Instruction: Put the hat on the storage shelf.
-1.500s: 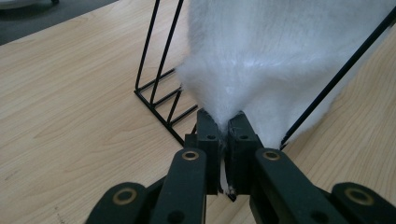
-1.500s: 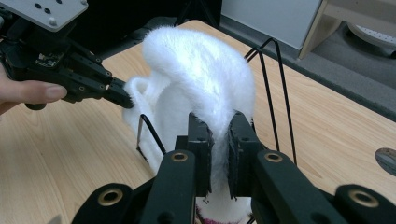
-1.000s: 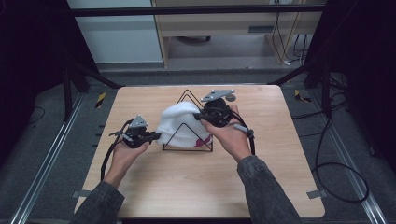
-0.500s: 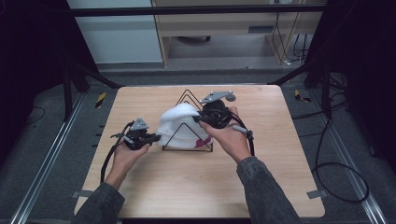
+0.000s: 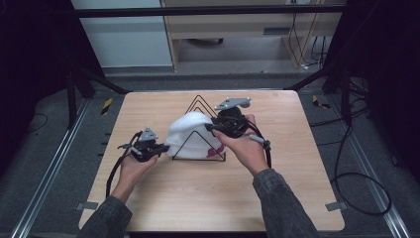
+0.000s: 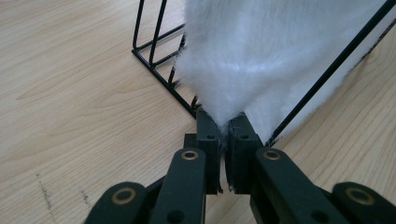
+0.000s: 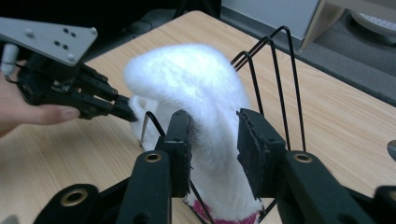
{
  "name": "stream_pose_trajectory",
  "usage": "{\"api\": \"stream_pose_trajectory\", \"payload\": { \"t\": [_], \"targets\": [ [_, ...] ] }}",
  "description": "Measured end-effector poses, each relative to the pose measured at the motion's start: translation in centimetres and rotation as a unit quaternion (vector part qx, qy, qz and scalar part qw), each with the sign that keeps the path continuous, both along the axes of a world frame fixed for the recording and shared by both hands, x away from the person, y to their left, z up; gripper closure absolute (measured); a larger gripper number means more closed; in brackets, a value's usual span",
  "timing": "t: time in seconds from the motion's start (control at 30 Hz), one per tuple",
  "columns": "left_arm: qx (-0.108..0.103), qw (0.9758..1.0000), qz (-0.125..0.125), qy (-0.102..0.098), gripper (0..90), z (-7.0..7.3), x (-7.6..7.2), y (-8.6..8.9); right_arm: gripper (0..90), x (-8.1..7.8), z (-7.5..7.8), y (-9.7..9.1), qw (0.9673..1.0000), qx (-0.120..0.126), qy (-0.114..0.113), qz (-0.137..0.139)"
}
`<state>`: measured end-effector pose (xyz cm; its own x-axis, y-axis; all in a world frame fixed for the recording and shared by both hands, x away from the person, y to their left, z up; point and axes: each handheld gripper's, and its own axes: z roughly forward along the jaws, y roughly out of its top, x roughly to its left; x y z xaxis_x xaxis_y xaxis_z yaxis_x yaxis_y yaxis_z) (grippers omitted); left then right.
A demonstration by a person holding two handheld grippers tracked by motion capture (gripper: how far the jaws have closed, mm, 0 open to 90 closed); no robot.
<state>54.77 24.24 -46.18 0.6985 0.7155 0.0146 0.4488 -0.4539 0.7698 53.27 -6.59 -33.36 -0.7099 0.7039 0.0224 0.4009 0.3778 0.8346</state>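
Observation:
A white plush item (image 5: 188, 131) with a pink patch (image 5: 214, 151) hangs over a black wire rack (image 5: 198, 101) of triangular loops at the middle of the wooden table (image 5: 208, 198). My left gripper (image 5: 162, 147) is at the rack's left end, shut on the plush item's lower edge (image 6: 261, 51), pinched between its jaws (image 6: 223, 122). My right gripper (image 5: 210, 128) comes in from the rack's right, its jaws (image 7: 212, 126) closed on a thick fold of the plush (image 7: 187, 79). In the right gripper view, the left gripper (image 7: 126, 109) holds the far end beside the rack wires (image 7: 275, 60).
The rack's base wire (image 6: 159, 77) lies flat on the table just ahead of the left jaws. Bare wood lies in front of and beside the rack. Beyond the table's far edge are a floor and a low shelf (image 5: 247, 29). Cables (image 5: 356, 178) lie at the right.
The right gripper has sunk slightly with the plush, which now spreads further along the rack's near right side with the pink patch showing. The left gripper has barely moved.

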Motion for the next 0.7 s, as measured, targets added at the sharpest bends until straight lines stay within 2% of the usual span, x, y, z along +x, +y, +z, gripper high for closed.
{"api": "stream_pose_trajectory", "payload": {
  "t": [0.2,0.23,0.33,0.4,0.47,0.53,0.63,0.7],
  "targets": [
    [0.003,1.0000,0.005,0.005,81.8,0.1,-0.1,0.1,54.9,-0.8,0.7,-0.7,1.0000,0.007,-0.002,-0.001],
    [0.013,0.9999,0.007,0.005,78.9,0.2,-0.3,0.1,52.3,-0.9,0.7,-0.9,1.0000,0.006,-0.003,-0.002],
    [0.022,0.9997,0.012,0.001,63.2,0.5,-0.9,0.4,42.5,-1.3,0.8,-1.4,0.9998,0.011,-0.008,-0.011],
    [0.025,0.9993,0.026,-0.011,51.3,0.8,-1.4,0.7,36.5,-1.6,0.7,-1.8,0.9997,0.012,-0.014,-0.018],
    [0.023,0.9989,0.036,-0.016,36.6,1.2,-1.9,1.0,30.8,-1.9,0.6,-2.2,0.9994,0.015,-0.021,-0.023],
    [0.013,0.9990,0.041,-0.009,25.6,1.5,-2.3,1.5,25.5,-2.2,0.6,-2.6,0.9991,0.013,-0.027,-0.030],
    [0.000,0.9986,0.053,0.000,16.8,1.9,-3.0,2.0,22.1,-2.5,0.4,-3.1,0.9990,0.006,-0.028,-0.036],
    [-0.021,0.9982,0.057,0.000,15.4,2.3,-3.4,2.3,20.4,-2.6,0.4,-3.4,0.9988,0.001,-0.028,-0.041]
  ]
}}
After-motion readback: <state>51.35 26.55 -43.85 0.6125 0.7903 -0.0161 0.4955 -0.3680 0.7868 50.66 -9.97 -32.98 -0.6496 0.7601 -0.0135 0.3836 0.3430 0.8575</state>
